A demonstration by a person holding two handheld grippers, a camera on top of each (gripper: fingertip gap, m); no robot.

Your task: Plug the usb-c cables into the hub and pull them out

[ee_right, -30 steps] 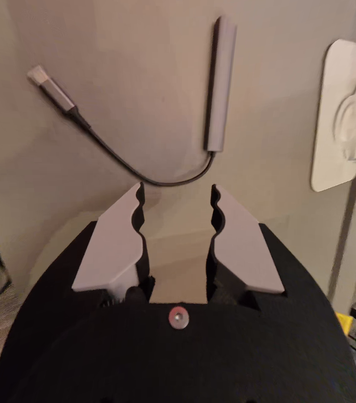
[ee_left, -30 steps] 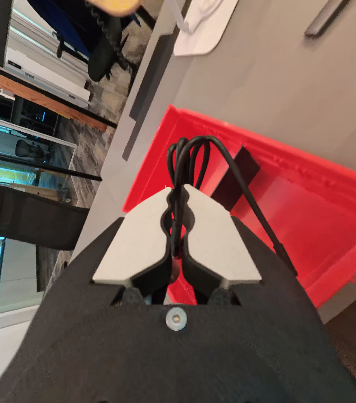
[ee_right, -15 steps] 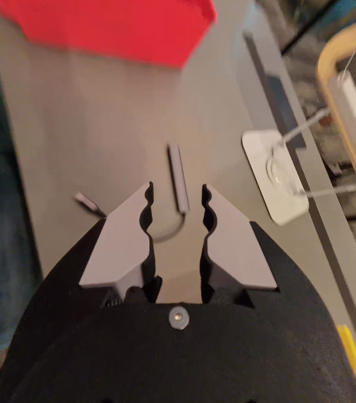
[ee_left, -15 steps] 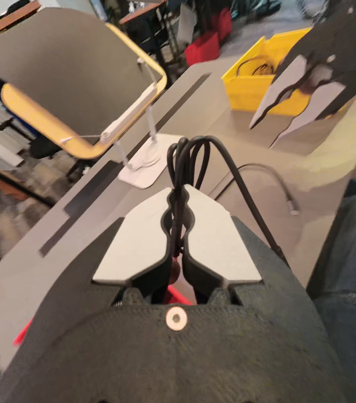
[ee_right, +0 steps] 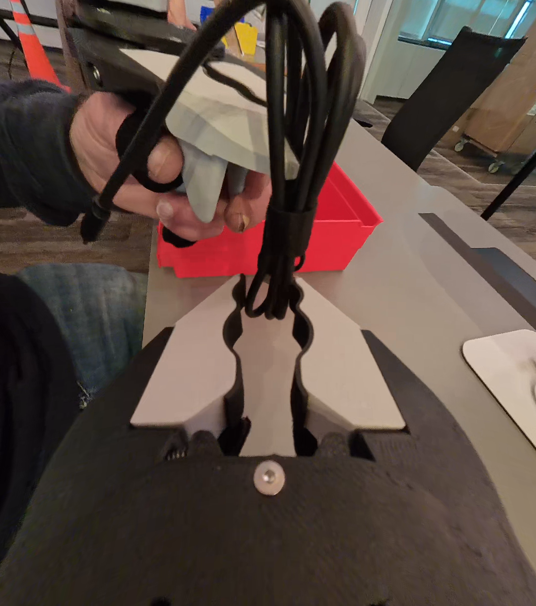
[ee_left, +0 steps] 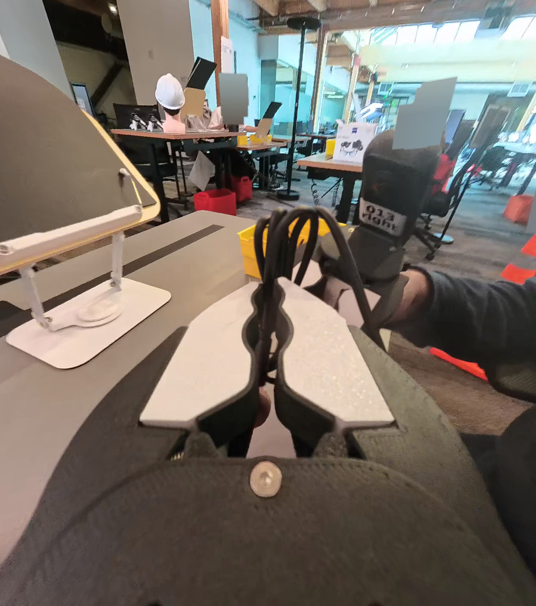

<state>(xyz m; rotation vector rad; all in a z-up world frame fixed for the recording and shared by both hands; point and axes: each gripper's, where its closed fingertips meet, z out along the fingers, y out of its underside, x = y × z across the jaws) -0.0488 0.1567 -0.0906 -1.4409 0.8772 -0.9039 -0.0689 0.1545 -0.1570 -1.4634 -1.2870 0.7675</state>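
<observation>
My left gripper point(ee_left: 268, 285) is shut on a coiled black usb-c cable bundle point(ee_left: 289, 236) and holds it up above the grey table point(ee_left: 194, 262). In the right wrist view the bundle point(ee_right: 296, 131) hangs down from the left gripper point(ee_right: 220, 131), tied by a black strap point(ee_right: 289, 226). One plug end point(ee_right: 94, 219) dangles at the left. My right gripper point(ee_right: 268, 288) is half closed, with the bundle's lower loops between its fingertips. The loops still look loose, not squeezed. The right gripper's body also shows in the left wrist view point(ee_left: 388, 203). The hub is out of view.
A red bin point(ee_right: 342, 236) stands on the table behind the bundle. A yellow bin point(ee_left: 250, 249) sits at the table's far edge. A white stand base point(ee_left: 89, 324) carries a tilted board at the left. The person's arm point(ee_left: 489, 321) and knee point(ee_right: 96, 311) are close by. The gap from one gripper's tips to the other's is roughly 7 cm.
The left gripper lifted the cable bundle out of the red bin and swung it up to the right gripper. The right gripper left the hub, turned to the bundle, and its jaws narrowed around the loops.
</observation>
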